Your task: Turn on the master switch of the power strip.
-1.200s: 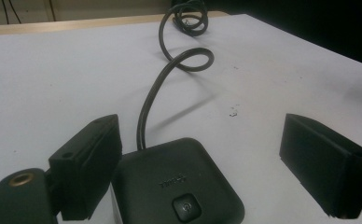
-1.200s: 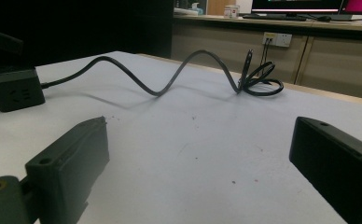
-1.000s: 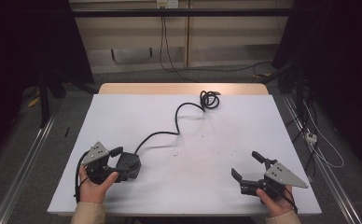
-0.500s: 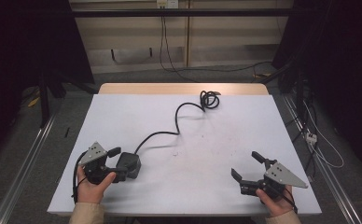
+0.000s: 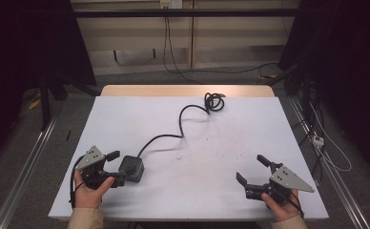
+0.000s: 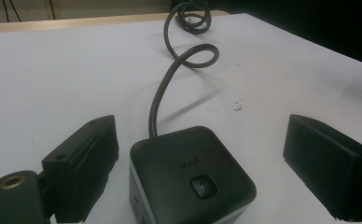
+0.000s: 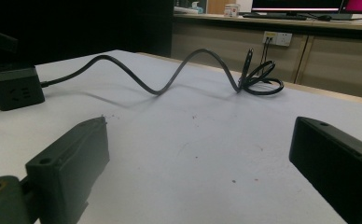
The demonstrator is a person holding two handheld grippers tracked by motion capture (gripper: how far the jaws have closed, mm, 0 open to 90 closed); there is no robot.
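1. Your left gripper (image 5: 114,168) sits at the near left of the white counter (image 5: 250,119) with its jaws wide apart, one on each side of the black power cube (image 6: 191,175). In the left gripper view there is open counter between each jaw and the cube's flanks, so nothing is held yet.
2. Your right gripper (image 5: 253,170) rests at the near right, well apart from the cube. Its jaws are also wide and hold nothing.
3. The cube stands flat on the counter, button face up. Its cord (image 5: 183,125) leaves the far side, snakes across the middle of the counter and ends in a loose coil (image 5: 214,101) near the far edge.
4. Handling, as a judgement: the cube looks rigid and fairly dense for its size, with smooth plastic sides and rounded corners. It should take a firm squeeze without harm, but it may slip or twist if you pinch near a corner.
5. Take hold across the two flat side faces, low and centred, clear of the cord exit and the top button.
6. The cord looks stiff and springy, since it holds raised humps. Expect it to drag and tug the cube round if you lift or pull, and the coil may follow.
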